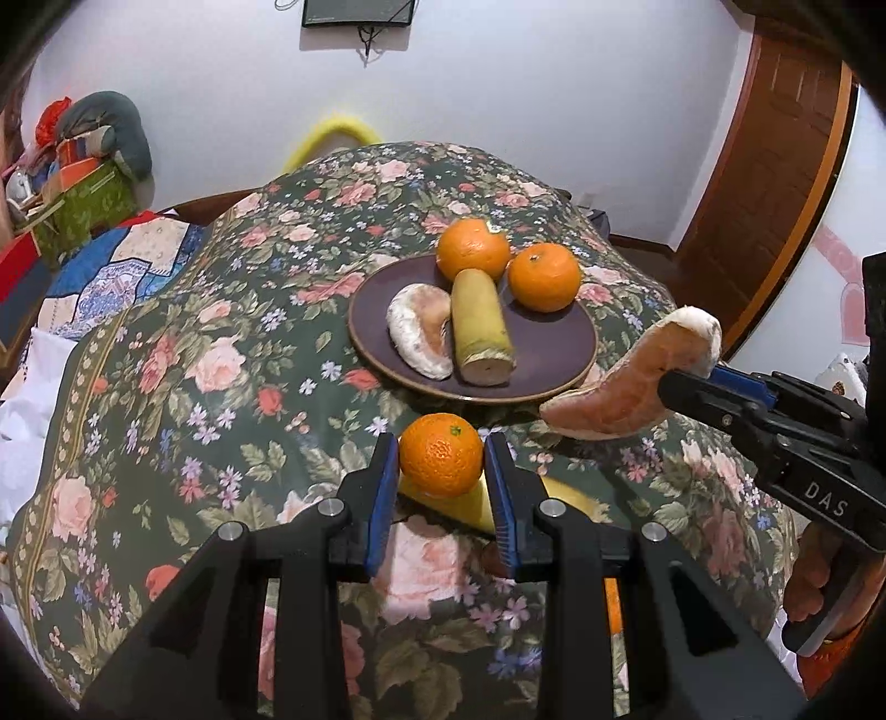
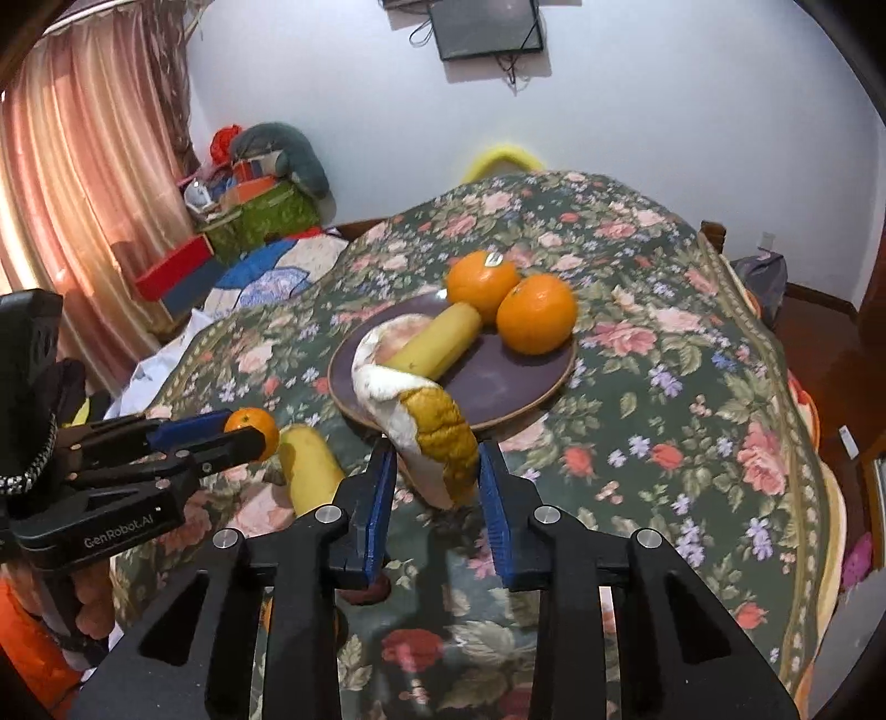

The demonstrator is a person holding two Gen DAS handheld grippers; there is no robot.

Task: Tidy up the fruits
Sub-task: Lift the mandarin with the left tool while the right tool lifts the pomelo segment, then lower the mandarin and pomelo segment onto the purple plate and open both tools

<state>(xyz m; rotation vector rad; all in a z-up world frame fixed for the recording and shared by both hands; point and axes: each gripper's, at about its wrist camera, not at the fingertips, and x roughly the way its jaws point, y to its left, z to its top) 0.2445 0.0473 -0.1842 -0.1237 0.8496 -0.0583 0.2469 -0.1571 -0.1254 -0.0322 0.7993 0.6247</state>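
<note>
Left wrist view shows the purple plate (image 1: 554,354) straight ahead of both claws, on the flowery worktop (image 1: 221,343). Right claw (image 1: 684,382), nearer its rim, pinches a pomelo wedge (image 1: 626,387). Left claw (image 1: 443,459) squeezes 1 small orange (image 1: 441,454) above a banana piece (image 1: 470,507).

The banana piece (image 1: 470,507) is largely hidden behind the mandarin (image 1: 441,454) and the left gripper (image 1: 443,471) in the left wrist view. An orange object (image 1: 612,606) is almost wholly covered by the gripper frame. The wall screen (image 1: 359,12) is cut off by the top edge.
</note>
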